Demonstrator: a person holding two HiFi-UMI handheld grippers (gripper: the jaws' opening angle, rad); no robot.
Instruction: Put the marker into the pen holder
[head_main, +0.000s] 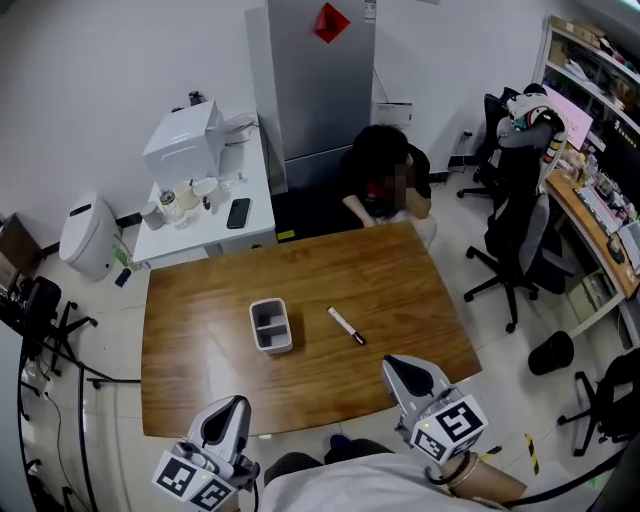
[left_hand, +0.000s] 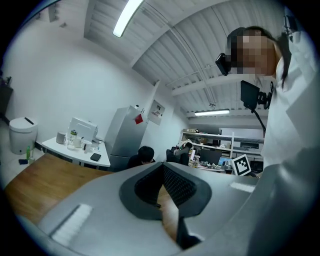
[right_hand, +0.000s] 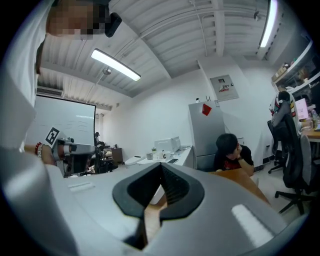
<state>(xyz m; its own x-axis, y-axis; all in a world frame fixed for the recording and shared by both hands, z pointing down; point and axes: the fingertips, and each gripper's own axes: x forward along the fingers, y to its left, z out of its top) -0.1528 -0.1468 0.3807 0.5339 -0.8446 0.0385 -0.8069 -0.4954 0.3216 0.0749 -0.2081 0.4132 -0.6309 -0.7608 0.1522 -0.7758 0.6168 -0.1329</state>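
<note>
Clenched empty at the brown wooden table's (head_main: 400, 290) near edge, the left grey gripper (head_main: 228, 412) and right grey gripper (head_main: 410, 374) face bare tabletop, beyond which the white black-capped marker (head_main: 346, 326) lies flat and diagonal, cap pointing near-right, apart to the right of the grey rectangular pen holder (head_main: 270, 326).

The left claw (head_main: 230, 406) and right claw (head_main: 406, 366) point forward, roughly level, both closed and empty.
</note>
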